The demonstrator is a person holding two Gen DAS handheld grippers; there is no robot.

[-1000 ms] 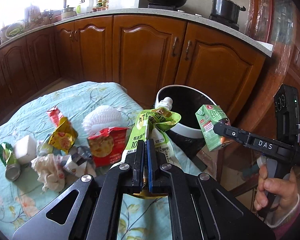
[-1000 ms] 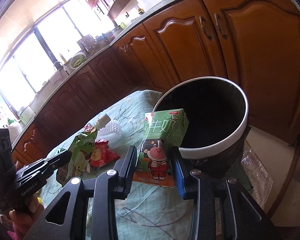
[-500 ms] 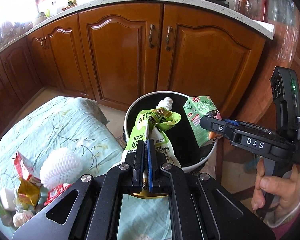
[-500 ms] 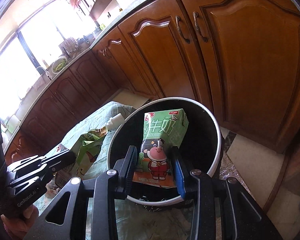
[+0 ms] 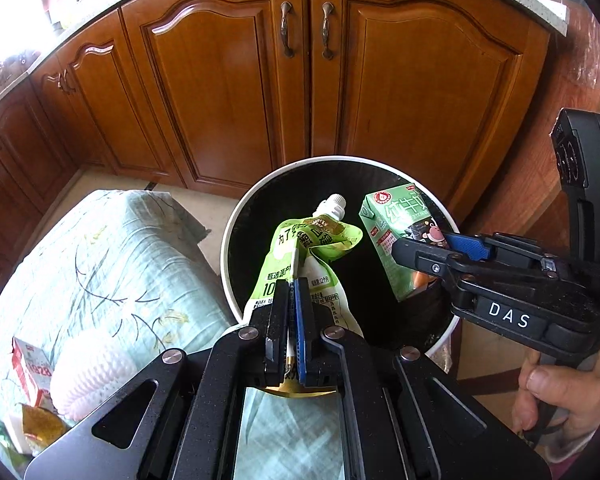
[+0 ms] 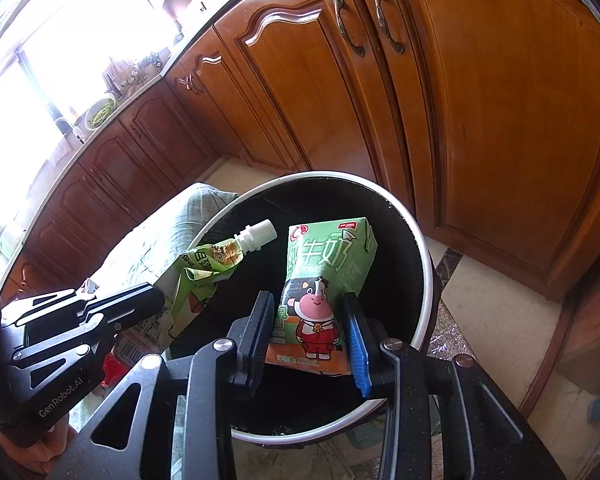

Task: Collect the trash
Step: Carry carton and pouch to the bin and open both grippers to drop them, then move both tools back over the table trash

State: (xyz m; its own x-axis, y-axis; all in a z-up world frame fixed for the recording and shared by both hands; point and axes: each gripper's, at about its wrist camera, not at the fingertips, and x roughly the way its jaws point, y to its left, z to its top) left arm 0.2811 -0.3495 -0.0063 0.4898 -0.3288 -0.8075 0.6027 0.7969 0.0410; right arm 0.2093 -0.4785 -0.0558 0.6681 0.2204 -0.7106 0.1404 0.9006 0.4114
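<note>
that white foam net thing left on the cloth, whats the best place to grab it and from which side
Take the white foam net across its rounded middle, coming down from above. It lies on the floral cloth as a soft, squashable dome, so jaws probably need to open wide and pinch its sides. The red-and-white packet sits close on its left, so the side toward the bin looks freer.

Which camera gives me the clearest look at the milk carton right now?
The right wrist view: the milk carton sits centred between the right gripper fingers, front face and cartoon cow fully visible, over the bin. The left wrist view shows the carton only at an angle from the side, partly covered by that gripper's finger.
</note>
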